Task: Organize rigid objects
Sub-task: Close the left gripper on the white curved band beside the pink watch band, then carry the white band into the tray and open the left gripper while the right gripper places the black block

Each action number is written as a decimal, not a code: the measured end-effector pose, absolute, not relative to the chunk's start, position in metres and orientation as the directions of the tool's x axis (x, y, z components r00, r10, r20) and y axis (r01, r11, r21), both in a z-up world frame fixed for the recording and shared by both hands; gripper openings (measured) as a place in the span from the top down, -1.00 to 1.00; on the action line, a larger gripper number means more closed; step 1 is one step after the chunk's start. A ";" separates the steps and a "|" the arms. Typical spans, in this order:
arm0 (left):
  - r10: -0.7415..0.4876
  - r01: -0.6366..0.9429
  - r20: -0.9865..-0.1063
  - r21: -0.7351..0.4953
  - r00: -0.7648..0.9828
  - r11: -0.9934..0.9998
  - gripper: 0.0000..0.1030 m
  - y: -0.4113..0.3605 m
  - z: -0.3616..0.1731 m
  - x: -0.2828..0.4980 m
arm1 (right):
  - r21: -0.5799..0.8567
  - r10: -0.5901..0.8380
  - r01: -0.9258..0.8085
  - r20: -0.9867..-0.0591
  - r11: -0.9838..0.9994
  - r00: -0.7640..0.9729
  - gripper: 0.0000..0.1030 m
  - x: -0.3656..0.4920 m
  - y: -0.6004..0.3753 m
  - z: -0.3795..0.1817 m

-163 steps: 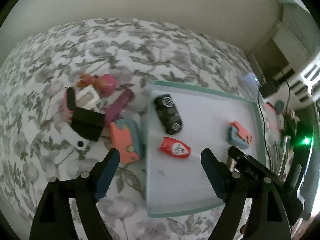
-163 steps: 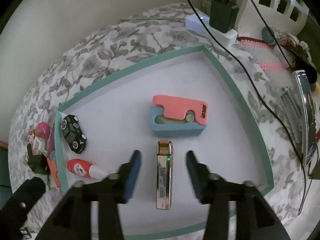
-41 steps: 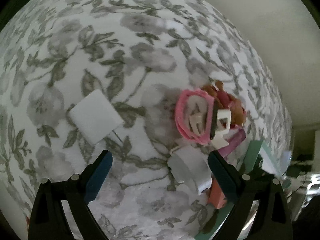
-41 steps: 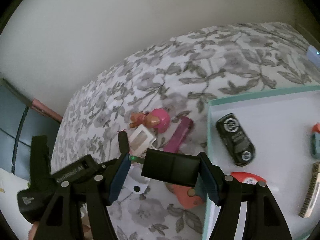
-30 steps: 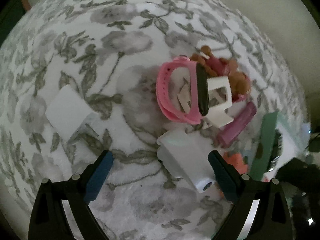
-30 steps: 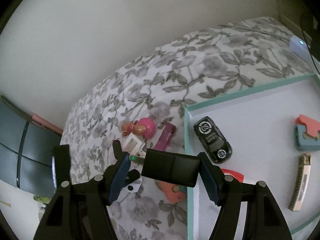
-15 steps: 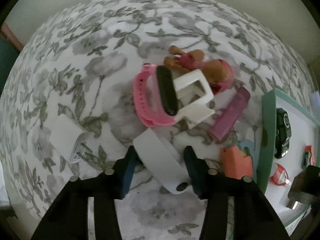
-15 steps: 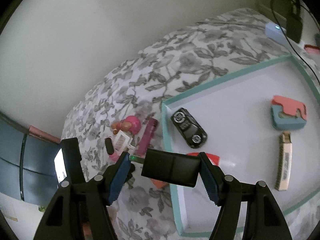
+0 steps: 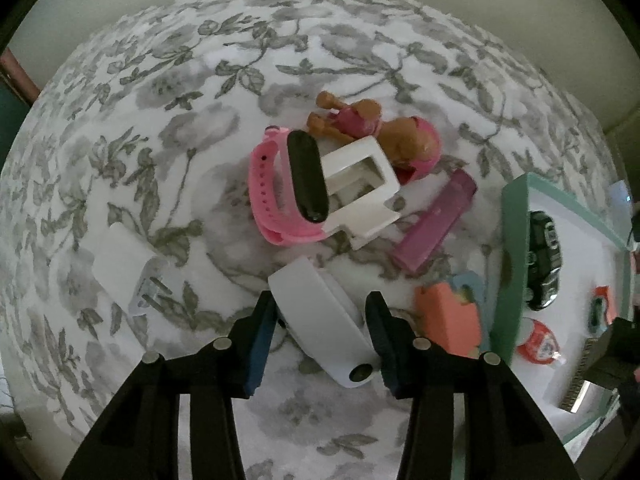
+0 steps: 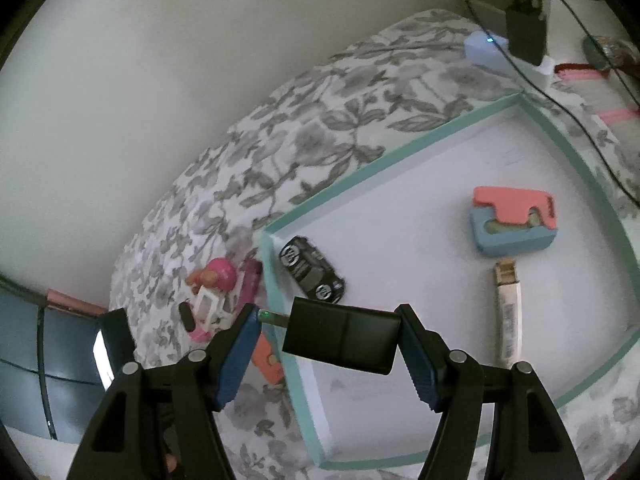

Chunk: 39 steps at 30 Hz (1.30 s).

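Covering the whole work area, the floral cloth (image 9: 132,152) carries every item. The teal-rimmed tray (image 10: 448,128) lies on it toward my right side; inside the tray I see a black toy car (image 10: 312,270), a blue-and-coral block (image 10: 514,222) and, just below it, a slim gold-capped bar (image 10: 509,312). A red-and-white piece (image 9: 538,342) also lies in the tray near the rim.

My right claw (image 10: 326,354) is clamped on a black rectangular box (image 10: 342,340); both pads press its ends, and the box hangs above the tray's near corner.

My left claw (image 9: 320,320) points steeply down at the cloth. Its pads sit against both sides of a white oblong case (image 9: 324,320), which lies on the cloth outside the tray, left of the rim.

Beyond the case, a pink wristband (image 9: 268,192) with a black face touches a white plastic frame (image 9: 360,188). A pink-and-brown figurine (image 9: 376,132) lies against the frame's far side. A purple bar (image 9: 434,222) lies between frame and tray. A second coral-and-blue block (image 9: 450,320) rests just beside the rim. A white plug adapter (image 9: 120,268) lies well apart, to the left.
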<state>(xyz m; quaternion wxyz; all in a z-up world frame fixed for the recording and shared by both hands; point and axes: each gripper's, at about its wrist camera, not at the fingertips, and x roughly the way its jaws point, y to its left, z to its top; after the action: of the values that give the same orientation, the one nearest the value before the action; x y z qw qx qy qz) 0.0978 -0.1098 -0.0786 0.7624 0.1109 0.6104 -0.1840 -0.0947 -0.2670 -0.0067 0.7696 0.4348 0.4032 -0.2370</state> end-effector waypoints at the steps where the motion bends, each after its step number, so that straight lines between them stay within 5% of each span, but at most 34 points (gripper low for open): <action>1: -0.154 0.412 -0.970 -0.064 0.189 0.909 0.08 -0.107 -0.074 0.097 | 0.478 -0.019 0.720 -0.827 0.503 0.563 -0.38 -0.097 -0.270 -0.007; 16: -0.286 0.483 -0.913 -0.119 0.290 0.868 0.08 -0.111 0.001 0.062 | 0.389 -0.131 0.781 -0.852 0.489 0.507 -0.38 -0.121 -0.302 0.001; 25: -0.288 0.618 -0.927 -0.082 0.241 0.782 0.07 -0.154 -0.009 0.014 | 0.275 -0.202 0.829 -0.888 0.487 0.414 -0.38 -0.132 -0.315 -0.004; 30: -0.279 0.664 -0.937 -0.073 0.209 0.744 0.07 -0.171 -0.017 -0.007 | 0.094 -0.349 0.896 -0.899 0.434 0.263 -0.38 -0.147 -0.326 0.000; 39: -0.244 0.698 -0.955 -0.058 0.170 0.714 0.06 -0.186 -0.034 -0.027 | 0.070 -0.315 0.937 -0.931 0.342 0.185 -0.39 -0.166 -0.345 -0.024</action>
<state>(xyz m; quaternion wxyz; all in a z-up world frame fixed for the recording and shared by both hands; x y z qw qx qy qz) -0.0269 -0.1859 -0.0338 0.7375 0.2030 0.5594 -0.3193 -0.1661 -0.3452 -0.0235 0.6865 0.3478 0.4470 -0.4559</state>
